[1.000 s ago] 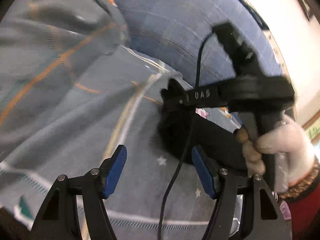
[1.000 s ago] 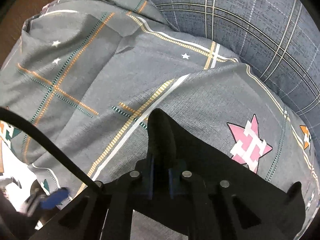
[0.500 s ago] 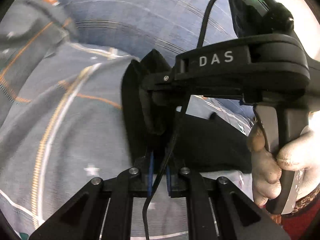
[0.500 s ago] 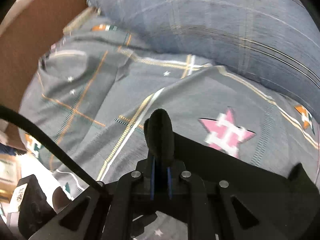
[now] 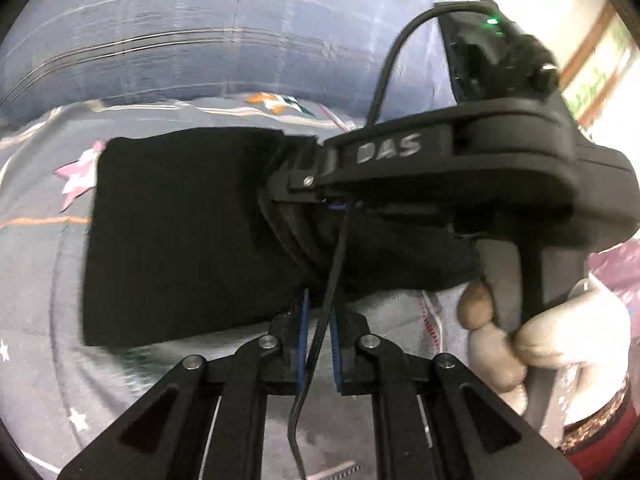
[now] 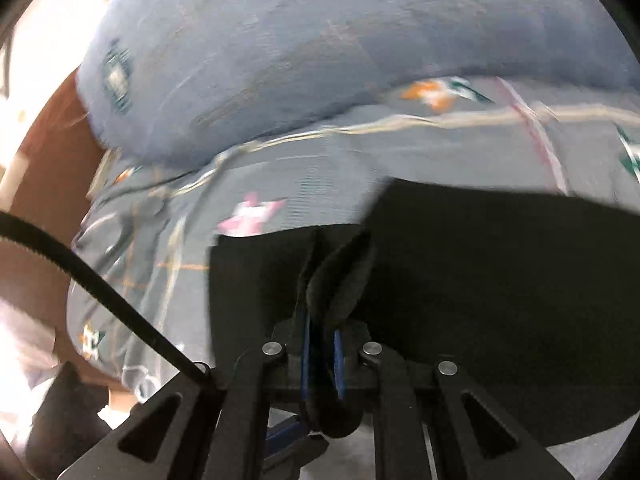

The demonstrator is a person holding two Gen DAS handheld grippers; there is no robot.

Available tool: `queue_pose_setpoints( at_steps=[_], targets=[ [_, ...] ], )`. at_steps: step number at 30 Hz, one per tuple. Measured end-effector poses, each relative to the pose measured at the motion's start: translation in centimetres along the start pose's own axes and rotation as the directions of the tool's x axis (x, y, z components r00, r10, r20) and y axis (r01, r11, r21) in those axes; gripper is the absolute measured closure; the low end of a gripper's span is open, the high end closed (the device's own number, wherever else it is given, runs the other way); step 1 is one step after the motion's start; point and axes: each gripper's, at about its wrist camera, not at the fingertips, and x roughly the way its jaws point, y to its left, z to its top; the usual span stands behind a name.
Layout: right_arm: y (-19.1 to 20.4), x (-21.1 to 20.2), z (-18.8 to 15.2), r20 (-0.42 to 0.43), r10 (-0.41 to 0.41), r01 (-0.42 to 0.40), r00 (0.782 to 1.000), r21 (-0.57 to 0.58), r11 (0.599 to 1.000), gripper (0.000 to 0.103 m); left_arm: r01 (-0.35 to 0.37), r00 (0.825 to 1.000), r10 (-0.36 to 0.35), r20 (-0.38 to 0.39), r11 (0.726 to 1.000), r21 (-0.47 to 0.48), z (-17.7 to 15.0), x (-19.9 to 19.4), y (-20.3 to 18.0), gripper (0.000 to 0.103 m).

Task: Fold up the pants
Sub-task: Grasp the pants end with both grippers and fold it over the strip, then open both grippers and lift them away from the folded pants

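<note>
Lifted since before, black pants hang lengthwise leftward from both clamped hand-held grippers.

Black pants; grey star-print sheet; blue pads

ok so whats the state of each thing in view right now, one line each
left hand-held gripper: shut on the black pants
right hand-held gripper: shut on a bunched fold of the pants
black pants: gripped by both, partly lying on the bedsheet
patterned bedsheet: spread flat under the pants
blue pillow: lying behind the pants
gloved hand: wrapped around the right gripper's handle
</note>
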Motion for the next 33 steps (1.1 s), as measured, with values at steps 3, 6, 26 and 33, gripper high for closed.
queue_pose_setpoints(
  at_steps=[3,6,26,33],
  targets=[
    [-2.8,0.0,-0.5,0.01,0.01,-0.01,1.0,0.065,0.998,0.078,0.043,0.999,-0.042,-0.03,0.999,0.022,-0.6,-0.8,-0.8,0.093],
    [-4.2,-2.0,-0.8,0.065,0.054,-0.06,0.996,0.086,0.994,0.05,0.107,0.994,-0.107,-0.018,0.994,0.023,-1.9,-4.3,-0.3,0.077],
    [-1.3,0.9,-0.8,0.114,0.17,-0.179,0.979,0.066,0.982,0.051,-0.019,0.994,0.043,0.104,0.976,-0.219,-5.8,-11.0,7.7,0.06],
    [2.8,-1.7,0.6,0.131,0.247,-0.25,0.96,0.012,0.968,0.048,0.022,0.994,0.01,0.109,0.958,-0.287,-5.9,-10.0,10.0,0.058]
  ],
)
